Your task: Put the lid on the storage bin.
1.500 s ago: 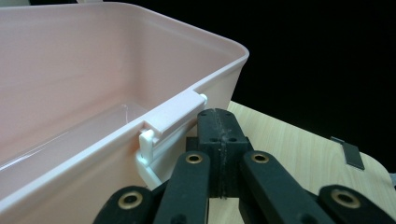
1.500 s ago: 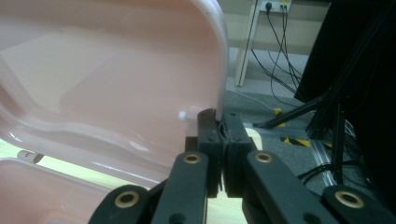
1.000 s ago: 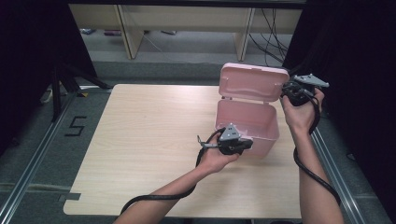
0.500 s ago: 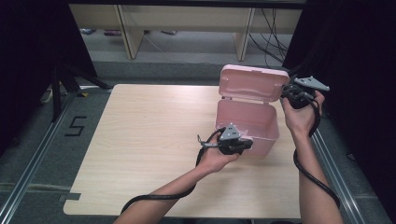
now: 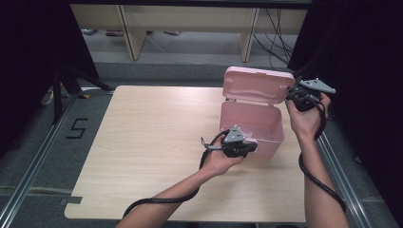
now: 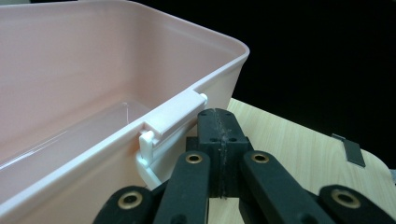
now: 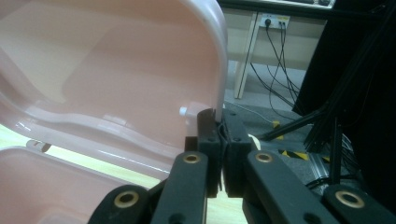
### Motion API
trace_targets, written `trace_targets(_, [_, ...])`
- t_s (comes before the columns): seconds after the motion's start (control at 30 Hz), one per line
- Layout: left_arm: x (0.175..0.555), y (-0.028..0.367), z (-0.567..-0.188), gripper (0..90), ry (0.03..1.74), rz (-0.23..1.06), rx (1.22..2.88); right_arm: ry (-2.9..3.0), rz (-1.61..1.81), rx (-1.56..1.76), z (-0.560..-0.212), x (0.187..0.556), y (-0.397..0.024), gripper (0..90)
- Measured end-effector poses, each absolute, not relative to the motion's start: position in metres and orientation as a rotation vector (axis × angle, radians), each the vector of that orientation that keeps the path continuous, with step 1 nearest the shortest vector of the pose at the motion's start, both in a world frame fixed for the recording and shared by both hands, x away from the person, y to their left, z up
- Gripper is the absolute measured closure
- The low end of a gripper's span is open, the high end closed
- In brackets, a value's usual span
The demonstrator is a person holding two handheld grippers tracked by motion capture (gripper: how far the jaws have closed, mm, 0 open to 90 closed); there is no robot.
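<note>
So the pink box (image 5: 251, 124) sits on the table (image 5: 142, 142) with its lid (image 5: 256, 85) swung up and standing nearly upright behind the tub. The right gripper (image 7: 223, 140) has its jaws pinched together on the lid's edge, the thin pink rim running straight down into the seam between the two pads, right next to a little white nub. The left gripper (image 6: 219, 140) is down at the front wall of the tub, jaws clamped flat against each other, sitting just below and beside the white latch clip (image 6: 170, 122). Honestly I can't tell from that close view whether it has a sliver of the clip's hanging tab nipped or is just pressing closed jaws against the wall. The box looks empty inside, just bare shiny plastic. What I'd worry about: the right grip is on a very thin strip of lid, so any twist of that hand could let the rim pop out and the lid flop down, maybe onto the left gripper. And if the left one is only bracing, a hard pull on the lid could skid or tip the whole light box toward the table's edge.
</note>
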State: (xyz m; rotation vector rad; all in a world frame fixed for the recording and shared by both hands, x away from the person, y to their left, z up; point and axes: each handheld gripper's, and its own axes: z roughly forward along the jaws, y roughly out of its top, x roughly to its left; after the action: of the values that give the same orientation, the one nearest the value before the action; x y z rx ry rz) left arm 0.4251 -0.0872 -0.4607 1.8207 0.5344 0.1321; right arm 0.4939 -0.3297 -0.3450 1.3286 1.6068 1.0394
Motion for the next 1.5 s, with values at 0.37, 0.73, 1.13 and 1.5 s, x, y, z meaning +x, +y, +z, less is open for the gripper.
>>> trace_targets(0.37, [0.425,-0.087,-0.461,89.9,0.535,0.133,1.818,1.593,1.046,1.324,-0.348,0.488,-0.327,89.1])
trace_targets(0.73, [0.424,-0.087,-0.461,90.0,0.538,0.135,1.815,1.577,1.045,1.31,-0.352,0.48,-0.326,89.0])
trace_targets(1.13, [0.424,-0.088,-0.462,89.9,0.541,0.131,1.806,1.573,1.025,1.283,-0.356,0.474,-0.324,89.0])
trace_targets(1.5, [0.425,-0.087,-0.462,89.9,0.537,0.135,1.811,1.564,1.034,1.273,-0.361,0.469,-0.324,89.0])
